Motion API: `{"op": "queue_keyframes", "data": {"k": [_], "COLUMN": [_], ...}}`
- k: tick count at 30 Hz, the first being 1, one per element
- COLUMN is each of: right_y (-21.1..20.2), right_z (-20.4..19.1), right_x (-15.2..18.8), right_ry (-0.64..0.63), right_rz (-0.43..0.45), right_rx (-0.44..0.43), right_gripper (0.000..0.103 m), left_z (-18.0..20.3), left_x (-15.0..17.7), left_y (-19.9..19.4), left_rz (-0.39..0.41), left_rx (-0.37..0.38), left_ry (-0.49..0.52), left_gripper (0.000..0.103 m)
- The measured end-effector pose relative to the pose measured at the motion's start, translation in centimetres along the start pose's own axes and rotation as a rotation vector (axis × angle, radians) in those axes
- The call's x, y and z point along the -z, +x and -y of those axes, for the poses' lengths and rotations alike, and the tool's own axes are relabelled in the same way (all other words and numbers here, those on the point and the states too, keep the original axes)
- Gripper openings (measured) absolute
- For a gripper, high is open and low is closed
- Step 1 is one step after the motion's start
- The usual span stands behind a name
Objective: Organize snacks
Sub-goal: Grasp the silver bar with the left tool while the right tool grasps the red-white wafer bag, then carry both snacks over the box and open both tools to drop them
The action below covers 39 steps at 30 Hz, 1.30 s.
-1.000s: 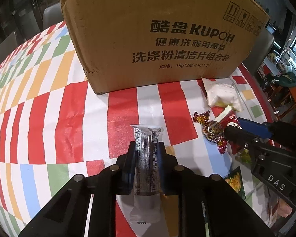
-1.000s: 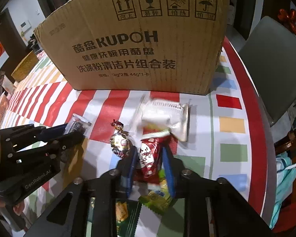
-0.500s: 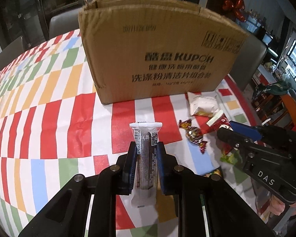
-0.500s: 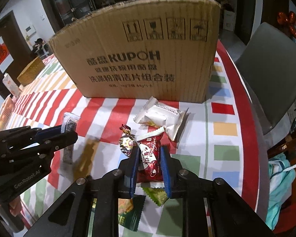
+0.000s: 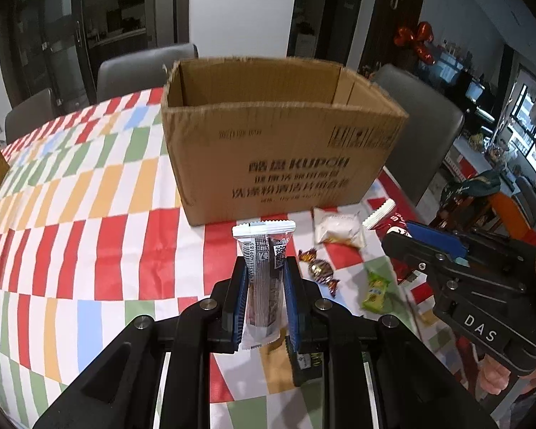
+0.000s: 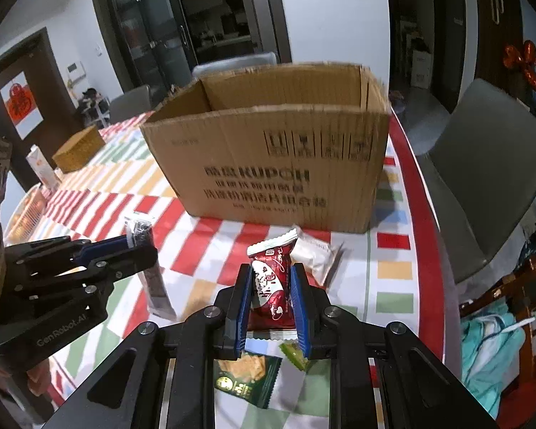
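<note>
My left gripper point(image 5: 264, 268) is shut on a long dark snack bar in a clear wrapper point(image 5: 264, 261), held above the table; it also shows in the right wrist view point(image 6: 143, 236). My right gripper point(image 6: 269, 279) is shut on a red snack packet point(image 6: 271, 275), lifted off the table; it also shows in the left wrist view point(image 5: 386, 214). An open cardboard box point(image 5: 278, 136) stands just beyond both grippers, also seen in the right wrist view point(image 6: 275, 150); what lies on its floor is hidden.
On the striped tablecloth point(image 5: 89, 214) lie a white packet point(image 5: 337, 227), a foil-wrapped candy point(image 5: 319, 270), a small green sachet point(image 5: 375, 291) and a dark green cracker packet point(image 6: 246, 375). Grey chairs point(image 6: 489, 164) stand around the table. A wicker box point(image 6: 80, 148) sits far left.
Both grippers have risen with their snacks, lifting them off the table. The box's open top has come into view from above.
</note>
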State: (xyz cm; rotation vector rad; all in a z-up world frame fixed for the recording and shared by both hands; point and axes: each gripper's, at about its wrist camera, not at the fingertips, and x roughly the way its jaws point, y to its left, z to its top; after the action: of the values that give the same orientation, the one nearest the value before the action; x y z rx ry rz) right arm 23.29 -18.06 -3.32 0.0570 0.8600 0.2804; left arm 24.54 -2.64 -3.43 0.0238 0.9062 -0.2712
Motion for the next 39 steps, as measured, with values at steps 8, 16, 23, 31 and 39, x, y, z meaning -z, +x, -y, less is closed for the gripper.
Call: {"op": "queue_keyframes", "data": {"k": [8,16,23,31,39], "right_y": [-2.1,-3.9,-5.4,-6.5,-6.7], "right_z": [-0.2,-0.1,-0.3,-0.6,-0.6], "right_x": [-1.1,-2.6,-4.4,-6.4,-8.6], "right_ry": [-0.008,-0.019,-0.027,-0.05,-0.062], "right_rz": [0.06,0.117,0.17,0.223,0.241], "right_rx": [-0.014,-0.014,-0.017,-0.009,-0.003], "right_gripper": [0.023,0.023,0.023,0.023,0.023], "left_z": [0.9,1.2,1.8,2.0,1.9], "left_x": [-1.3,-2.9,-4.5,-7.3,-10.2], "left_y": [-2.1,-3.6,-4.8,-6.1,-6.7], "left_rz": [0.06,0.111,0.154,0.207,0.244], "left_rx": [0.007,0.011,0.014,0.002,-0.014], "left_ry": [-0.001,-0.003,0.005,0.019,0.042], "left_gripper": [0.02,0.02,0.02,0.02,0.02]}}
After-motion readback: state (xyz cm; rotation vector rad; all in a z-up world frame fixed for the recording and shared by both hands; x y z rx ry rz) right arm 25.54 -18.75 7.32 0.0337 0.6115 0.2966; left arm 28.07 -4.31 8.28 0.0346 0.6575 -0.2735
